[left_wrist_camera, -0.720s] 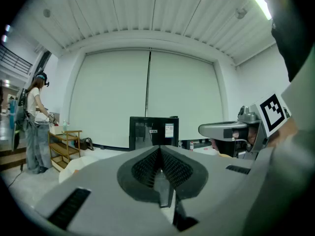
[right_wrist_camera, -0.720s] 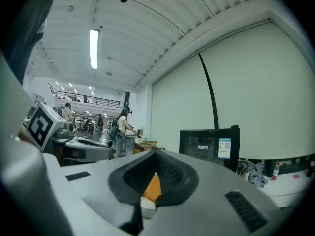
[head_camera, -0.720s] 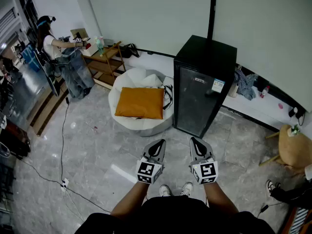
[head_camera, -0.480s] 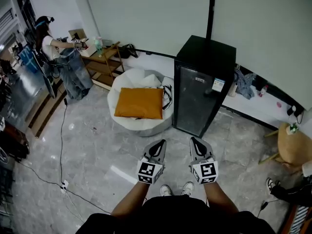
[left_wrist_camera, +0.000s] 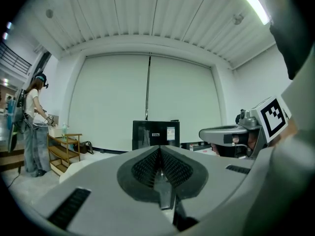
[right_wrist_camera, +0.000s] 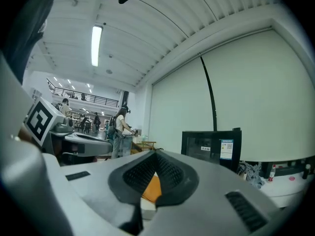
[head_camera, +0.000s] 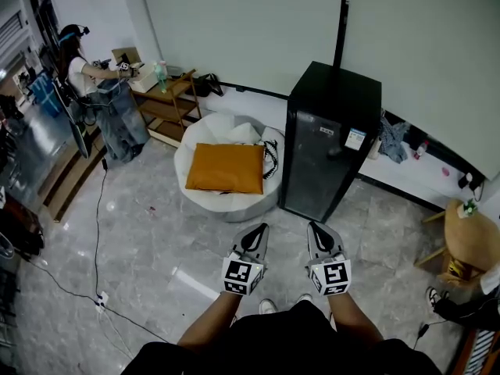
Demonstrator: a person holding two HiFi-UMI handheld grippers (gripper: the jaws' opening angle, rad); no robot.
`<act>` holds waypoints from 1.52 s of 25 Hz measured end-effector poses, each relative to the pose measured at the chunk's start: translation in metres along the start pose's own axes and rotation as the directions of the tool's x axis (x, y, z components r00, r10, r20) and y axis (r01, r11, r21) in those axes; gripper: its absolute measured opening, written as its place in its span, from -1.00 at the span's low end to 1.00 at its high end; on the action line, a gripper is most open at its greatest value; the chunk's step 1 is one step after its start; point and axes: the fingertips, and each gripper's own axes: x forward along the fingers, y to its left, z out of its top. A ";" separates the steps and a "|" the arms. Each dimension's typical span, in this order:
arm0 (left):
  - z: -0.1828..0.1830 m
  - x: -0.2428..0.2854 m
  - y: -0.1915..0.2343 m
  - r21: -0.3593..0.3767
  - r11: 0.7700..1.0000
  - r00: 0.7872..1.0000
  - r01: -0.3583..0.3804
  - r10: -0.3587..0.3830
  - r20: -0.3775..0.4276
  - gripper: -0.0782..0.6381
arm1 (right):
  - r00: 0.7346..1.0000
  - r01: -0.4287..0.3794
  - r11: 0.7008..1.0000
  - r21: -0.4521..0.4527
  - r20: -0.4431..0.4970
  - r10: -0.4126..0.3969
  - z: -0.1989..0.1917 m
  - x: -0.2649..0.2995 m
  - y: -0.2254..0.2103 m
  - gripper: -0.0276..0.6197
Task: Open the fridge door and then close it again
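Left gripper (head_camera: 256,231) jaws together, fridge (head_camera: 328,143) closed

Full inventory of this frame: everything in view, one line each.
fridge: 1, black, door shut, centre, near the back wall
cushion: 1, orange, on the seat
seat: 1, white, round, left of the fridge
shelf: 1, wood, far left by the wall
person: 1, white top and jeans, standing at the shelf
side table: 1, wood, round, right edge
cable: 1, dark, on the grey floor at left
left tool: 1, grey, shut, empty, low centre
right tool: 1, grey, shut, empty, beside the left tool
shoes: 2, white, below the tools
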 end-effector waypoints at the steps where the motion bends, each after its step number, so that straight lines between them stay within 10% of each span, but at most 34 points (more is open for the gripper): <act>1: 0.000 -0.001 0.002 0.001 1.000 1.000 -0.003 0.003 0.001 -0.72 | 1.000 0.003 1.000 0.000 -0.001 -0.003 0.000 0.000 0.001 -0.87; 38: 0.014 0.155 0.066 0.039 0.999 0.999 0.021 -0.019 -0.050 -0.72 | 0.999 -0.037 0.994 0.102 0.003 0.037 -0.007 0.143 -0.094 -0.87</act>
